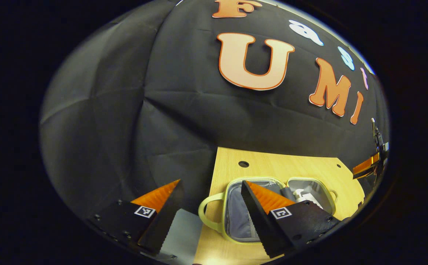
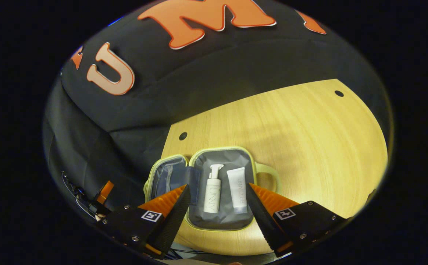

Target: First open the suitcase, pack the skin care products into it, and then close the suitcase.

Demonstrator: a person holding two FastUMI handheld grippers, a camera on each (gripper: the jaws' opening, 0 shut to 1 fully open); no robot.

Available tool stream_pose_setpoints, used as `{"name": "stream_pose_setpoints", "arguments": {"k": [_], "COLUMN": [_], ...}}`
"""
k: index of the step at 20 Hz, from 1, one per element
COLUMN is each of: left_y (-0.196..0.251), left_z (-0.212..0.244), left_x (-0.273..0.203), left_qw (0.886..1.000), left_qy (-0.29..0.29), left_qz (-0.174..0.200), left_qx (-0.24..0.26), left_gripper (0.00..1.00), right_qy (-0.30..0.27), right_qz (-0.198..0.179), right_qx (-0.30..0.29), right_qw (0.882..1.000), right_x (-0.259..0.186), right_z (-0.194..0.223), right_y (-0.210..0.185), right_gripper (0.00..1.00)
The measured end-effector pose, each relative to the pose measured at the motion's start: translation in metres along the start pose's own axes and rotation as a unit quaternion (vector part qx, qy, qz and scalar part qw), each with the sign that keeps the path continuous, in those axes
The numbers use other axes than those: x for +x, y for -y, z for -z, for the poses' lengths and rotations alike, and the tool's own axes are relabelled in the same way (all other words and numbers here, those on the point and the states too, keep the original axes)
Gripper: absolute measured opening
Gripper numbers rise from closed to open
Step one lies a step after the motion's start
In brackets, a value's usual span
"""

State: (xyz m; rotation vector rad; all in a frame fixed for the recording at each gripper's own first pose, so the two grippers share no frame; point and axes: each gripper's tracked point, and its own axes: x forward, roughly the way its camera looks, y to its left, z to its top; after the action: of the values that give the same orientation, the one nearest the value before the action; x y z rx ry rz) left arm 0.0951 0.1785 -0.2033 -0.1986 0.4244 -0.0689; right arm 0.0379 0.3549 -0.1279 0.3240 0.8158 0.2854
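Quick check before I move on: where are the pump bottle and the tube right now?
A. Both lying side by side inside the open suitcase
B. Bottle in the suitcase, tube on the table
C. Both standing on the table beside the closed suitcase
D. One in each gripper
A: in the right gripper view the pump bottle and the tube lie next to each other in one half of the open suitcase, and both grippers are open and holding nothing.

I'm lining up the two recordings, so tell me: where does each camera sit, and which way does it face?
Left gripper view: rides on the left gripper, off the table's left end, facing along it at the open suitcase; own fingers spread wide.
Right gripper view: rides on the right gripper, looking down over the near table edge at the pump bottle and tube in the suitcase; own fingers spread wide.
Shared: suitcase, table, and the booth's cloth wall.
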Motion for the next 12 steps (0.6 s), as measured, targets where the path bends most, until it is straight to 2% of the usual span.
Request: {"name": "stream_pose_setpoints", "arguments": {"k": [3,5,7,10,12], "left_y": [-0.016,-0.022,-0.033,-0.049,-0.049], "left_z": [0.03,0.055,0.08,0.097,0.1], "left_x": [0.032,0.052,0.069,0.084,0.093], "left_qw": [0.995,0.985,0.974,0.953,0.932], "left_qy": [-0.033,-0.055,-0.074,-0.073,-0.071], "left_qz": [0.051,0.083,0.105,0.133,0.153], "left_qx": [-0.075,-0.141,-0.187,-0.264,-0.322], "left_gripper": [0.98,0.98,0.98,0.98,0.98], "right_qy": [0.007,0.003,0.001,0.006,0.001], "right_qz": [0.02,0.029,0.039,0.055,0.059], "right_qx": [0.015,0.031,0.04,0.043,0.053], "right_qw": [1.0,0.999,0.998,0.998,0.997], "right_x": [-0.013,-0.018,-0.022,-0.03,-0.03], "right_z": [0.004,0.007,0.009,0.005,0.006], "right_y": [0.016,0.023,0.028,0.034,0.033], "right_gripper": [0.95,0.96,0.96,0.96,0.96]}}
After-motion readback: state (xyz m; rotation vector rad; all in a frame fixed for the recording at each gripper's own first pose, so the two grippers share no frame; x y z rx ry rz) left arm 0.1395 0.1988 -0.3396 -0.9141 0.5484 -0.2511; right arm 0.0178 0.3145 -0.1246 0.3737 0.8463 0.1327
